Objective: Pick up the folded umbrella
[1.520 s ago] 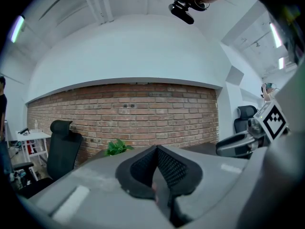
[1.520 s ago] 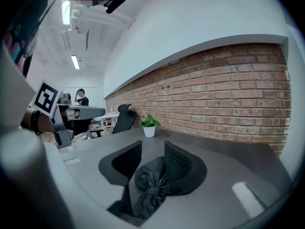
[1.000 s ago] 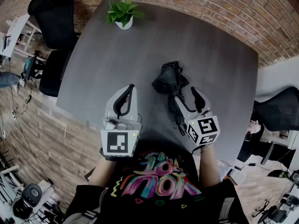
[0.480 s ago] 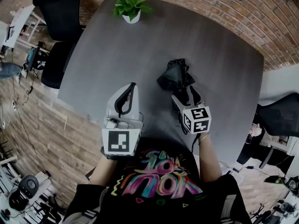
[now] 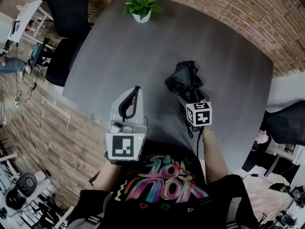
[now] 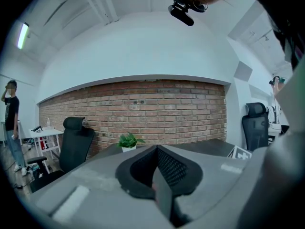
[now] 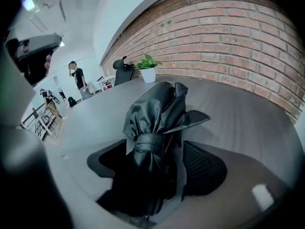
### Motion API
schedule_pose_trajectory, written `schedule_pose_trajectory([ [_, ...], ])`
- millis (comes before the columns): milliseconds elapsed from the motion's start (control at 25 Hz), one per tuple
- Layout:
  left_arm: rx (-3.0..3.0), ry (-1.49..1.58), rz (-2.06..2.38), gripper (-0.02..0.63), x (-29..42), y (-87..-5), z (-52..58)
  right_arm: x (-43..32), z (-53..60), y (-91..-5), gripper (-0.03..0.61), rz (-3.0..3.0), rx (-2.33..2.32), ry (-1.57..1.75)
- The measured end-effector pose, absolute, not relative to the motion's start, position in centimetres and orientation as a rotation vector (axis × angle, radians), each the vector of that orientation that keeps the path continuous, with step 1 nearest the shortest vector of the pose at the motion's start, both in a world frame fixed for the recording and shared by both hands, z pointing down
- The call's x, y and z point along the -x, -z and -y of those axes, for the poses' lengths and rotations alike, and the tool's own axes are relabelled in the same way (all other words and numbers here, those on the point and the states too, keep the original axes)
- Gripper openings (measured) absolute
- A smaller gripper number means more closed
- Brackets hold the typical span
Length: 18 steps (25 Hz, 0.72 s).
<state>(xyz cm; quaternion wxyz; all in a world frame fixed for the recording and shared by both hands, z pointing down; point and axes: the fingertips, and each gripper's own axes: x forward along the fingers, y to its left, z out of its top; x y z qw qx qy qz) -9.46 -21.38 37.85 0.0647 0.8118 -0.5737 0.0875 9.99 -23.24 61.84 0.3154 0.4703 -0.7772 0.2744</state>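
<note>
The folded black umbrella [image 5: 183, 80] lies on the dark grey table [image 5: 119, 56], its fabric bunched and tied with a strap [image 7: 148, 144]. My right gripper [image 5: 190, 98] points down at its near end. Its jaws are opening, and the umbrella [image 7: 152, 118] lies between them; a gap shows beside the right pad [image 7: 205, 163], and I cannot see the pads pressing on it. My left gripper [image 5: 136, 90] hovers above the table's near left part, apart from the umbrella. In the left gripper view it [image 6: 155, 149] is shut and holds nothing.
A small potted plant [image 5: 141, 7] stands at the table's far edge. Black office chairs [image 5: 66, 13] stand off the far left corner, another [image 5: 286, 123] at the right. A brick wall [image 5: 228, 4] runs behind. People [image 7: 76, 75] stand far off to the left.
My right gripper has come down over the umbrella's near end, tipping more steeply, and its jaws have widened round it. The left gripper has barely shifted.
</note>
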Motion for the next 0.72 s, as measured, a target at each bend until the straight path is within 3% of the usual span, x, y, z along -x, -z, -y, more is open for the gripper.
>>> schedule_pose_trajectory([
  [240, -2.448, -0.254, 1.742, 0.0, 9.6, -37.7, 21.2, -9.4, 24.6, -62.6, 0.36, 2.006, -1.202, -0.755],
  [720, -2.449, -0.255, 1.739, 0.001, 9.6, -37.9, 21.1, -9.1, 25.2, -63.8, 0.292, 1.931, -1.21, -0.813],
])
